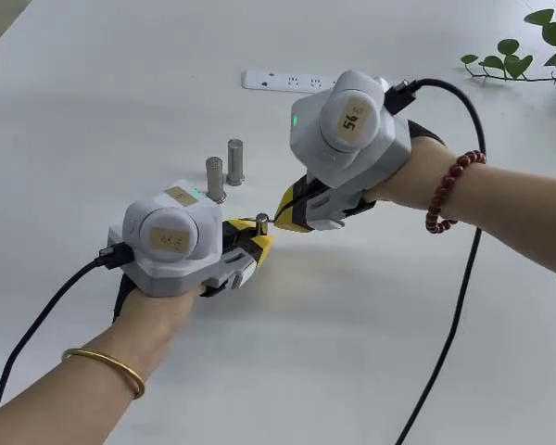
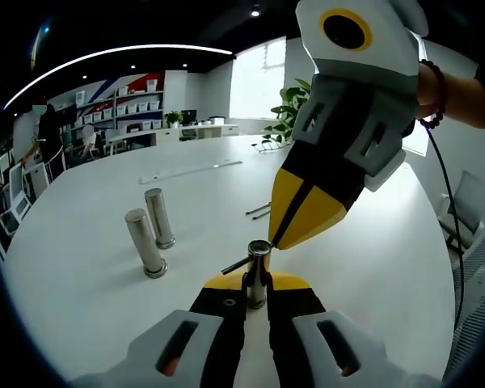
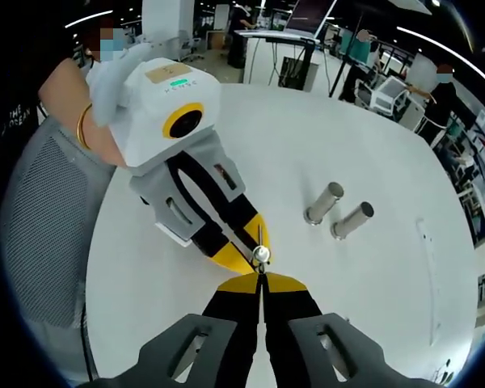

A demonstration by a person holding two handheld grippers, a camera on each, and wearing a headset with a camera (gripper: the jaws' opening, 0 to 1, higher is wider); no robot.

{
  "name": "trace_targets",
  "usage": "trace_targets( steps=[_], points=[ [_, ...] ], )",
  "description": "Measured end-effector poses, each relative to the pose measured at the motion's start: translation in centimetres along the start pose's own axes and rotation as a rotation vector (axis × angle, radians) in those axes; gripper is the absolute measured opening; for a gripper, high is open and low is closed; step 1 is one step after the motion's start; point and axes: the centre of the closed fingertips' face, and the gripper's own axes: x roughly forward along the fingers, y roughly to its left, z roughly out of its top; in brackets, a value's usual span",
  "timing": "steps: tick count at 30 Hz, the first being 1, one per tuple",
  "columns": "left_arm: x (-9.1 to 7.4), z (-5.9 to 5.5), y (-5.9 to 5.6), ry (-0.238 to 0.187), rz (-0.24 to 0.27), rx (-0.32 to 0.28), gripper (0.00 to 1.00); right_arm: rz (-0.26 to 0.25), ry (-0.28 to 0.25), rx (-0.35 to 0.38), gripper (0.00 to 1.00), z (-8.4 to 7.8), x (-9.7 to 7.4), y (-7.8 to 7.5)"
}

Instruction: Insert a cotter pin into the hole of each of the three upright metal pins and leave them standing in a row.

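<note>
My left gripper [image 1: 255, 236] is shut on a short metal pin [image 1: 261, 223] and holds it upright just above the white table [image 1: 352, 352]. My right gripper [image 1: 282, 219] comes in from the right, shut on a thin cotter pin whose tip meets the pin's top. In the left gripper view the cotter pin [image 2: 236, 265] pokes out of the held pin [image 2: 258, 267] on its left side, with the right gripper's yellow tip [image 2: 278, 241] against it. Two more metal pins [image 1: 215, 179] [image 1: 234, 161] stand upright behind.
A white power strip [image 1: 287, 82] lies at the back of the table, and a leafy plant [image 1: 528, 51] reaches in at the far right. Black cables [image 1: 454, 324] trail from both grippers. Spare cotter pins [image 2: 259, 211] lie on the table beyond the held pin.
</note>
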Motion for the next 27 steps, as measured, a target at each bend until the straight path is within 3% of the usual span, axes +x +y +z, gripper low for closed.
trace_targets(
  steps=[6,8,14,27],
  points=[
    [0.0,0.0,0.0,0.0,0.001,-0.002,0.07,0.012,-0.01,0.034,0.0,0.1,0.1,0.2],
    [0.0,-0.1,0.1,0.001,0.0,-0.002,0.07,0.002,-0.039,0.062,0.06,0.4,-0.1,0.1],
    [0.1,-0.2,0.1,0.002,0.0,-0.003,0.07,0.023,-0.121,0.13,0.09,1.6,0.0,0.3],
    [0.0,-0.3,0.1,0.014,-0.004,0.001,0.07,0.028,-0.139,0.137,0.05,1.9,0.9,0.3]
  ],
)
